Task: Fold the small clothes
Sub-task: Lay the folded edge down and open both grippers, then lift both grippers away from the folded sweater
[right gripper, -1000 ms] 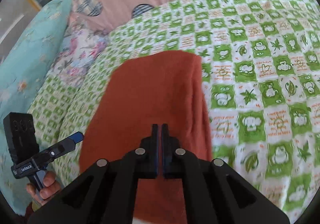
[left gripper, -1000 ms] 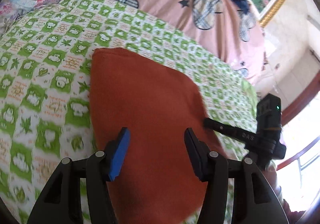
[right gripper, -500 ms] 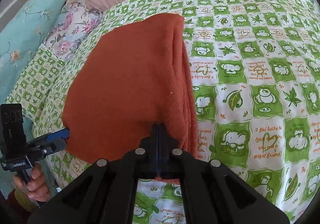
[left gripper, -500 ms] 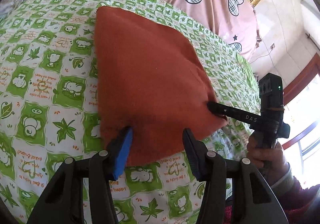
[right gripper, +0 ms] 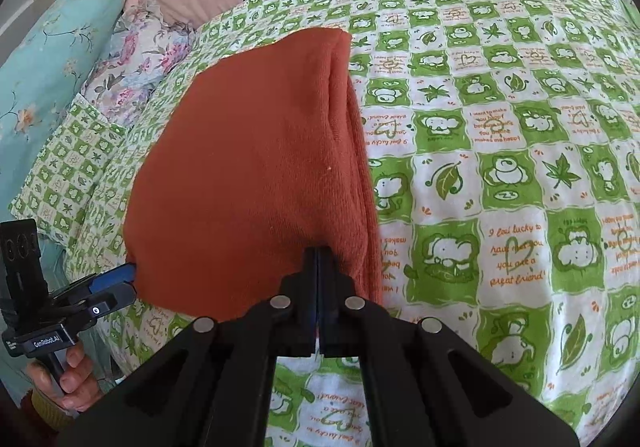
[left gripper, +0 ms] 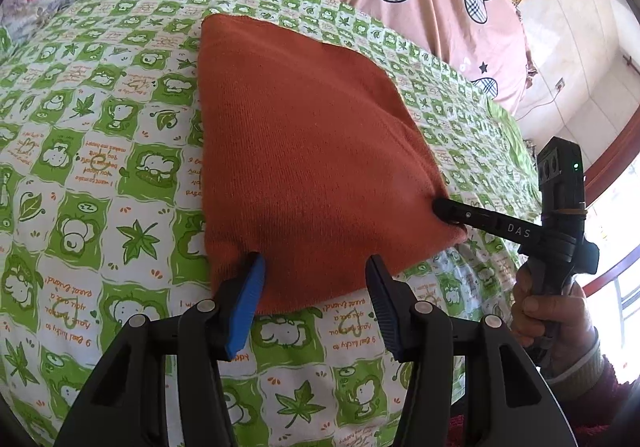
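Right claw (marked "DAS") pinched on orange garment | left claw half-open, gripping nothing

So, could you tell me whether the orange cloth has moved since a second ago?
Yes. The orange cloth has come down flat onto the green checked sheet, which now shows along its near edge.

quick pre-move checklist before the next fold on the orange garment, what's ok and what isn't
1. Orange garment lies folded on the green checked sheet: ok.
2. Right gripper shut on the garment's near right corner: ok.
3. Left gripper jaws stand apart across the near edge, pads not pressing: not ok, no grip yet.
4. Layers along the right side edge line up: cannot tell, several edges show there.
5. Sheet beyond the garment free for folding onto: ok.
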`<state>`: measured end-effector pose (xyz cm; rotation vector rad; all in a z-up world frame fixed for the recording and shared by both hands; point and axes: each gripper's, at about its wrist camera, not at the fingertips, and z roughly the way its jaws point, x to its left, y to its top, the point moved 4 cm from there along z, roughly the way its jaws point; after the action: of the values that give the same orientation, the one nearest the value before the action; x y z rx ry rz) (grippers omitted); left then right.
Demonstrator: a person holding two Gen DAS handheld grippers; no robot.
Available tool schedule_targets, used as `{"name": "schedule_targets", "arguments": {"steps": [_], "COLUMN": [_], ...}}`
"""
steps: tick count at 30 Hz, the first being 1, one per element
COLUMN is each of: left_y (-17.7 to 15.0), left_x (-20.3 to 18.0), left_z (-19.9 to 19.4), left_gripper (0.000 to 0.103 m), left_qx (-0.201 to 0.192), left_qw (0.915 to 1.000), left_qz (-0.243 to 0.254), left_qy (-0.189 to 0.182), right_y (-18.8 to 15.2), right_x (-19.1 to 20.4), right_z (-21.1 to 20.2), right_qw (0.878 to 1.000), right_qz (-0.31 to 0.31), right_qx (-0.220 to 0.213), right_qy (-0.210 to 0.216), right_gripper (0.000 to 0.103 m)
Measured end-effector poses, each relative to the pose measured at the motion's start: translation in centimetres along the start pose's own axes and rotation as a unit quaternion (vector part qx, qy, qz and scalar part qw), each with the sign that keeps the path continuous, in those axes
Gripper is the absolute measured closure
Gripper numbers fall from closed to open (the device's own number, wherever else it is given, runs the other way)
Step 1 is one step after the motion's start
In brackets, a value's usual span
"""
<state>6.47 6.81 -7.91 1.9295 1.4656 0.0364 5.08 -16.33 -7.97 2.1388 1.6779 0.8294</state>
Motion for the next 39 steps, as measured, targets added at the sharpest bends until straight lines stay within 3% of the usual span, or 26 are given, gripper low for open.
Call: {"name": "schedule_targets", "arguments": {"steps": [5, 14, 18, 26, 28, 30, 31, 39], "left_y": [-0.7, -2.2, -2.9, -3.1, -3.1, -3.3, -3.5, -4.6], "left_x": [-0.2, 0.4, 1.1, 2.0, 1.9, 1.8, 1.8, 1.1], "left_z": [-0.1, -1.1, -2.6, -5.5, -6.0, -6.4, -6.6, -6.9], "left_gripper": [0.042, 0.041, 0.040, 0.020, 0.018, 0.015, 0.014, 0.014], "left_qx": [0.004, 0.020, 0.010, -0.012, -0.014, -0.015, -0.016, -0.017], "left_qw": [0.9999, 0.9994, 0.9984, 0.9910, 0.9884, 0.9856, 0.9844, 0.9777], "left_qz": [0.002, -0.010, -0.018, -0.010, -0.007, -0.005, -0.003, 0.012], "left_qy": [0.009, 0.027, 0.053, 0.133, 0.151, 0.169, 0.175, 0.209], "right_y": [-1.2, -1.7, -2.4, -4.3, -4.8, -5.6, -5.9, -5.8], "right_x": [-0.2, -0.2, -0.1, 1.3, 1.6, 1.8, 1.9, 1.6], "right_z": [0.1, -2.8, -3.6, -4.9, -5.2, -5.5, -5.7, -6.0], "right_qw": [1.000, 1.000, 1.000, 1.000, 1.000, 1.000, 1.000, 1.000], "right_qz": [-0.005, 0.008, 0.017, 0.012, 0.006, 0.002, -0.002, -0.011], "right_qx": [0.013, -0.006, -0.006, -0.002, 0.002, 0.002, -0.006, -0.006], "right_qy": [-0.011, -0.028, -0.021, 0.009, 0.016, 0.014, 0.012, 0.010], "right_gripper": [0.100, 0.100, 0.100, 0.099, 0.090, 0.045, 0.038, 0.037]}}
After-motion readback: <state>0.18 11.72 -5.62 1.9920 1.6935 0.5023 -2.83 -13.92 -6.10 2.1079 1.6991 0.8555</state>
